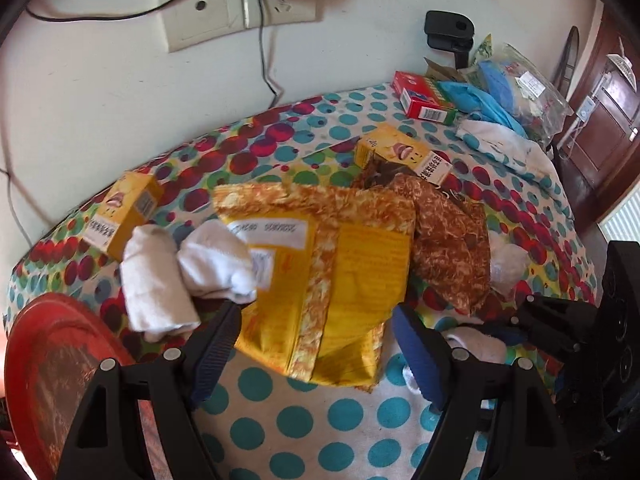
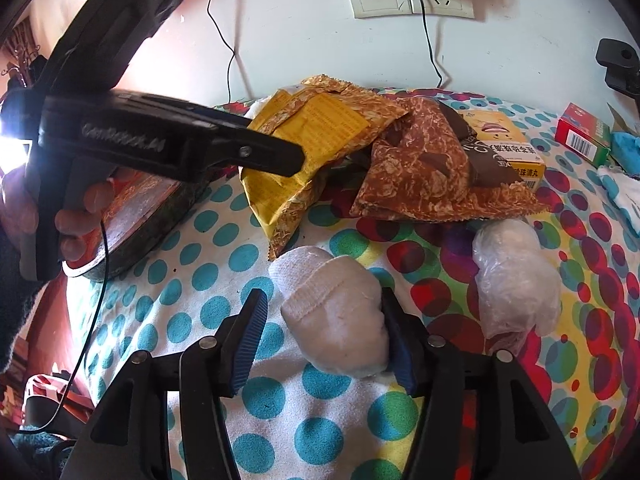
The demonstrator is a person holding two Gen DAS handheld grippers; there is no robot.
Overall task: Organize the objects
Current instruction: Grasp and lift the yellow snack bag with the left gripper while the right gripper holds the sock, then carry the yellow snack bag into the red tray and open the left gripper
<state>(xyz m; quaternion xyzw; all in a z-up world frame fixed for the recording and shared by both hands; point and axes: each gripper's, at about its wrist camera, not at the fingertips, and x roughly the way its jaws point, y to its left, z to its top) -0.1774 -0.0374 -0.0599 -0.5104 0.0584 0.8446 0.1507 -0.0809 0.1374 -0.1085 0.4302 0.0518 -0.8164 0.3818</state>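
Observation:
In the right wrist view a rolled white sock lies on the polka-dot cloth between the fingers of my right gripper. It leans on the right pad and a gap shows at the left pad, so the gripper is open. My left gripper is open wide above a yellow snack packet, gripping nothing. Two more rolled white socks sit just left of its left finger. In the right wrist view the left gripper, held by a hand, hovers over the yellow snack packet.
A brown snack packet overlaps the yellow one. Yellow boxes, a red box and blue and white cloths lie further back. A red plate sits at the near left. A plastic-wrapped bundle lies right of the right gripper.

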